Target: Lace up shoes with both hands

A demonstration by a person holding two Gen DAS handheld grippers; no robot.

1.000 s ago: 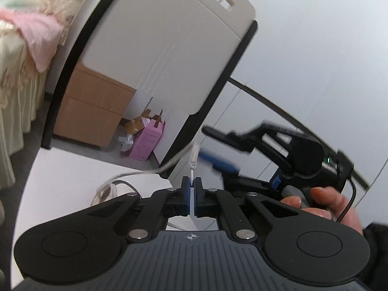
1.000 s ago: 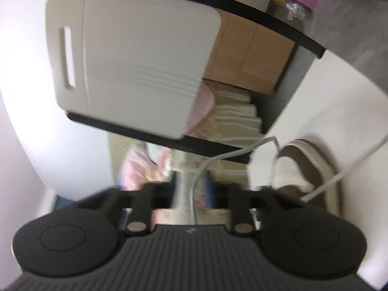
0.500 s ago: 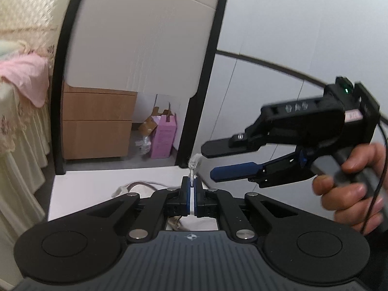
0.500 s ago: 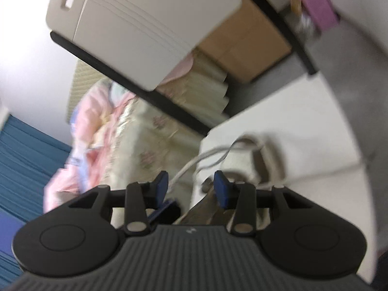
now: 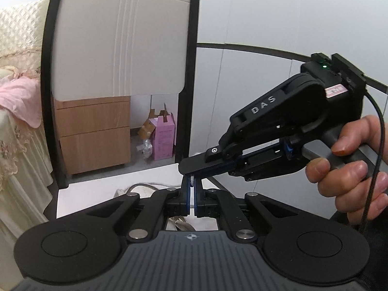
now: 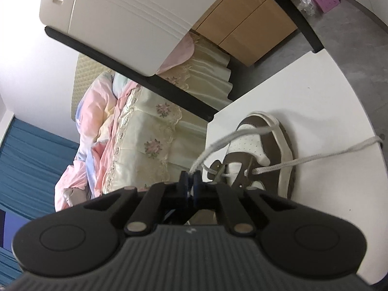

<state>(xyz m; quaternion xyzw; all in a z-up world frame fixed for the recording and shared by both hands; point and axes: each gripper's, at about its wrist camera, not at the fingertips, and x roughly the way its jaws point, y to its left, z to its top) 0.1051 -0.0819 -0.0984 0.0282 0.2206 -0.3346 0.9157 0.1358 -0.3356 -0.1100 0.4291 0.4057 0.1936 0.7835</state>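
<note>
Up close in the left wrist view, the left gripper [image 5: 191, 189] is clamped on the white tip of a lace [image 5: 192, 181], its blue pads pressed together on it. The right gripper [image 5: 188, 171] reaches in from the right, held by a hand [image 5: 349, 167], and its tips sit right over the left gripper's, clenched on the same lace tip. Behind them a chair [image 5: 121, 43] stands at the far edge of the white table [image 5: 75, 198].

From the right wrist view, the right gripper [image 6: 190, 181] has just been closing and now grips the lace [image 6: 232, 138] between its pads. The lace runs up from the pads and arcs over the toe of a brown-and-white shoe [image 6: 271, 150] lying on the table [image 6: 339, 111] just beyond the gripper. A second lace end [image 6: 315, 156] trails right from an eyelet across the table. A bed [image 6: 145, 131] lies to the left.
</note>
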